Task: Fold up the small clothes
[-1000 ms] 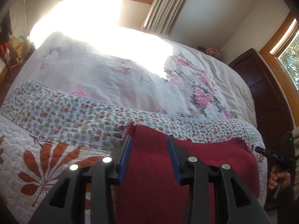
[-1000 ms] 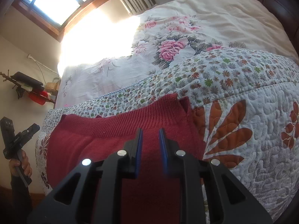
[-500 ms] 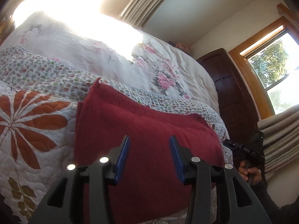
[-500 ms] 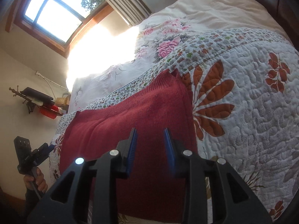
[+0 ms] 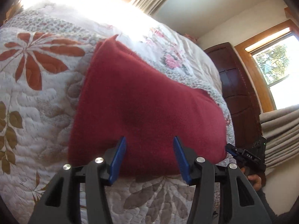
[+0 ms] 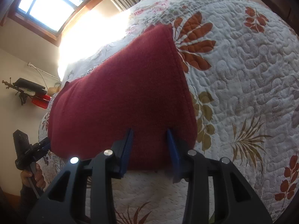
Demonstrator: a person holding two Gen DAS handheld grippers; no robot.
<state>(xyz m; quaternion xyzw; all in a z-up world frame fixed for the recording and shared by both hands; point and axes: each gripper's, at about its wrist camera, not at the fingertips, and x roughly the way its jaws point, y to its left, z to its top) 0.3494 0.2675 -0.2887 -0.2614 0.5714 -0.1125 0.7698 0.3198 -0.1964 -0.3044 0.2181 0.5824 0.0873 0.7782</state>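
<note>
One red knitted garment (image 5: 142, 100) lay flat on the leaf-patterned quilt (image 5: 37, 93) at frame centre. Two grippers were in view: the left gripper (image 5: 148, 156) and the right gripper (image 6: 149, 147), both with blue pads spread apart at the garment's near edge. Two wood-framed windows (image 6: 44, 5) lit the bedroom.

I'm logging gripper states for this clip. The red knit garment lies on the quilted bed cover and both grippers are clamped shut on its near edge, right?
Not quite. The red knit garment does lie on the quilted bed cover, but the left gripper and right gripper are open at its near edge, as both wrist views show.
</note>
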